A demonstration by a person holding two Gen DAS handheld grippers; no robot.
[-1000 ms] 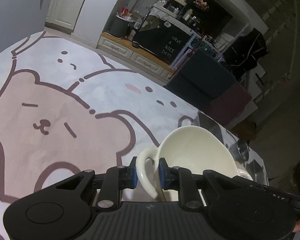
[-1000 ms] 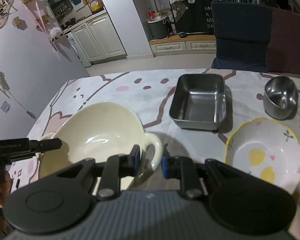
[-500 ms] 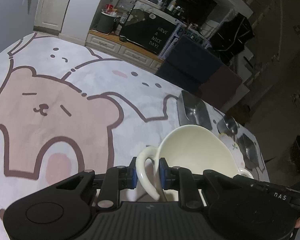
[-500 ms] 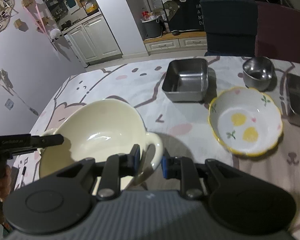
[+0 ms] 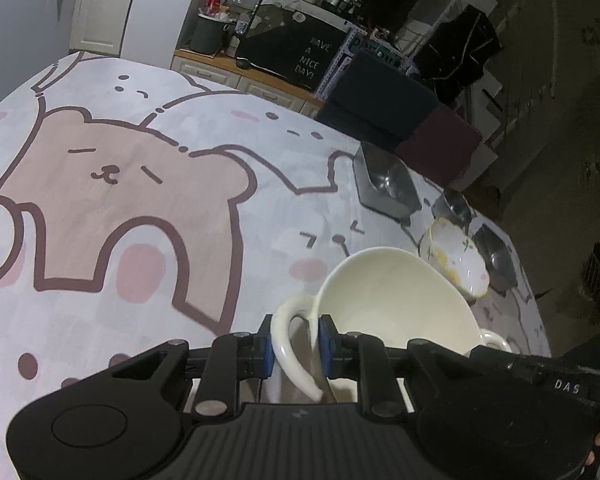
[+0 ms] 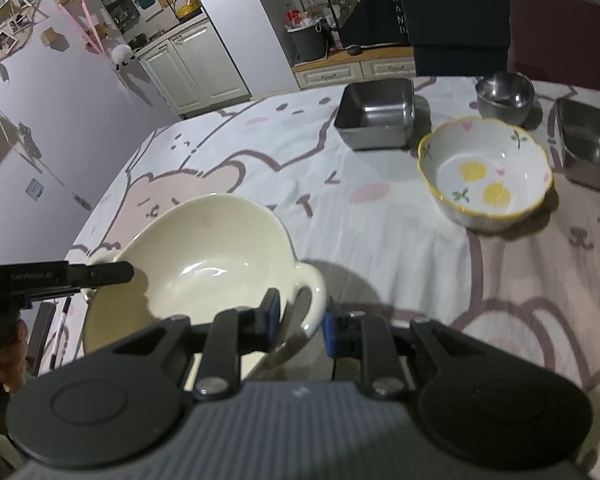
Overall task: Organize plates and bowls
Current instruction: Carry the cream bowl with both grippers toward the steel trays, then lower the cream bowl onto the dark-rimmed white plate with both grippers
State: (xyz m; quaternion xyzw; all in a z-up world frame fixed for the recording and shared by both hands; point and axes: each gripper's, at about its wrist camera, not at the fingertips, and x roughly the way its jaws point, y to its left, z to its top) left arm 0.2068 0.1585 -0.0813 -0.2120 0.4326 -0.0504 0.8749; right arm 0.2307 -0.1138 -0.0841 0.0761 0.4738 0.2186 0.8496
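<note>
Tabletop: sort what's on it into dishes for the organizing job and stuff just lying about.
Job:
- cream two-handled bowl, a handle in each tongs: left tongs, right tongs
- flowered bowl
- square steel dish
- round steel bowl
- second steel dish

Lying about:
- bear tablecloth
- chairs
- kitchen clutter behind

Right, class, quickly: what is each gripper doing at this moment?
Left gripper: shut on one handle of the cream bowl.
Right gripper: shut on the bowl's other handle.
</note>
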